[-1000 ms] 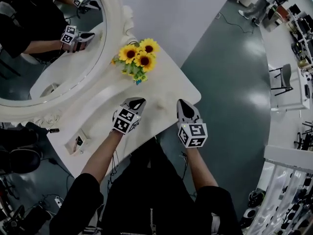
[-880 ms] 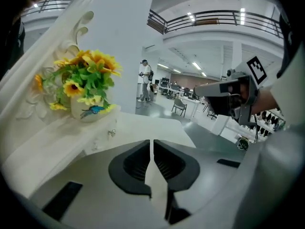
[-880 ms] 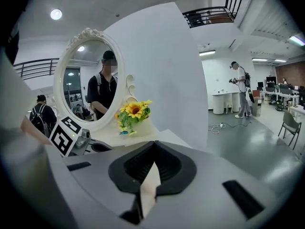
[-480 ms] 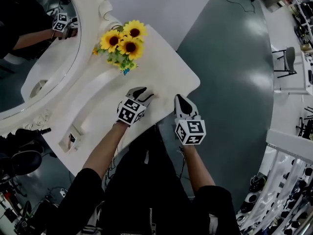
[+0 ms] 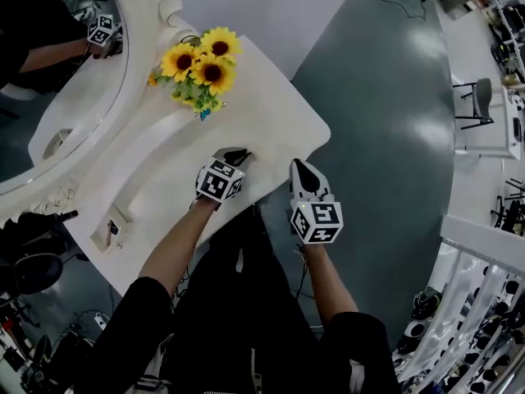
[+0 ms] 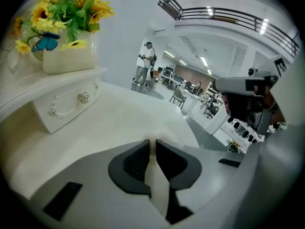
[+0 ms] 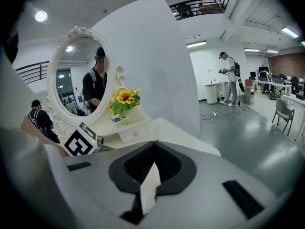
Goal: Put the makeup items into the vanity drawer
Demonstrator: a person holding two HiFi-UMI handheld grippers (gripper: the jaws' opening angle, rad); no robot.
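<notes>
Right claw had its jaws closed tip to tip with nothing between them, aimed over the near edge of the white bench. On the bench stood an oval mirror in an ornate white frame at left, reflecting a person in black, with sunflowers in a white pot just right of it, above a small shut drawer with a knob; a marker cube showed low left. Behind lay grey floor, with a standing person, a cable and a chair at far right.
</notes>
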